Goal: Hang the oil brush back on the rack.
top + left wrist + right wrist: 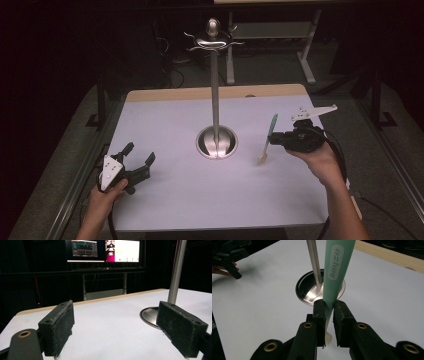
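Note:
My right gripper (278, 138) is shut on a teal-handled utensil (271, 127) at the right of the white table, held above the surface. The utensil's pale head (262, 159) hangs down and its handle points up. In the right gripper view both pads pinch the teal handle (336, 272) low down, and the pale tip (328, 336) pokes out below my right gripper (328, 312). My left gripper (138, 158) rests at the table's front left, its jaws wide open and nothing between them, as the left gripper view (120, 332) also shows.
A metal stand rises from a round dished base (216, 142) at the table's centre, its pole (215, 90) ending in curled hooks (214, 42). The base (149, 315) lies just beyond my left gripper's far pad. Monitors (105, 250) glow behind the table.

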The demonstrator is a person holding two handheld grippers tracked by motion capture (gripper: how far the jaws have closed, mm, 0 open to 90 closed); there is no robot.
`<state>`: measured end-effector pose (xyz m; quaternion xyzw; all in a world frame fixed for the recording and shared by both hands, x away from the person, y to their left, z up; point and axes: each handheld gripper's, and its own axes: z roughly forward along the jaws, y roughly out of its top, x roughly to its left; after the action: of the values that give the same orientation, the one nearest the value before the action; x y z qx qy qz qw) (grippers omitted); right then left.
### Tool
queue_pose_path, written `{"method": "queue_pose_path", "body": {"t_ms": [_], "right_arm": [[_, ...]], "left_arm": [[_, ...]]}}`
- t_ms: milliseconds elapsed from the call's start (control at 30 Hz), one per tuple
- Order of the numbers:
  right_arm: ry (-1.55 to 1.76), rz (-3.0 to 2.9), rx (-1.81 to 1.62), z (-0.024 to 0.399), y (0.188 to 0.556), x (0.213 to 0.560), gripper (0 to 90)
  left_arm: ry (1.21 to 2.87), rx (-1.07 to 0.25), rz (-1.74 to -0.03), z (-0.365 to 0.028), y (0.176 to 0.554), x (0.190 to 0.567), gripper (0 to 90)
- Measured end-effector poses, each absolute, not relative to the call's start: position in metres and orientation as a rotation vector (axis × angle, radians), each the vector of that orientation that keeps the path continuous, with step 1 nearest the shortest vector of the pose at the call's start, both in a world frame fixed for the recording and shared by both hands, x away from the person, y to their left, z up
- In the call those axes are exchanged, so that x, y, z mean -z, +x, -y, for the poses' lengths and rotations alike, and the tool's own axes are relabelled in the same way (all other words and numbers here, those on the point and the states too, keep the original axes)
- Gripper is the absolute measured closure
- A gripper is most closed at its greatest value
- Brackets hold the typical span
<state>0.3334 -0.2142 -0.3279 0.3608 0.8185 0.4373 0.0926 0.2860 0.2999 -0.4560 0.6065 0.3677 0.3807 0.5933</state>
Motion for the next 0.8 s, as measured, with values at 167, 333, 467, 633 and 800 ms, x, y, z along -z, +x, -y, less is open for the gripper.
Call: {"method": "queue_pose_path", "body": {"t_ms": [167,333,467,633,800], "right_arm": [[1.055,-2.411,-1.319,0.213,0.335,0.319,80.3],[1.035,-2.391,-1.339,0.213,0.337,0.31,80.3],[1.019,-2.379,-1.346,0.213,0.339,0.302,80.2],[1.004,-2.359,-1.367,0.212,0.342,0.29,80.2],[0.991,-2.345,-1.382,0.212,0.347,0.277,80.2]], "left_arm": [[1.399,-0.88,-0.856,-0.299,0.286,0.456,14.5],[1.404,-0.883,-0.857,-0.299,0.286,0.456,14.5],[1.408,-0.886,-0.852,-0.3,0.286,0.456,14.5],[1.413,-0.888,-0.851,-0.3,0.286,0.456,14.5],[1.408,-0.886,-0.852,-0.3,0.286,0.456,14.5]]}}
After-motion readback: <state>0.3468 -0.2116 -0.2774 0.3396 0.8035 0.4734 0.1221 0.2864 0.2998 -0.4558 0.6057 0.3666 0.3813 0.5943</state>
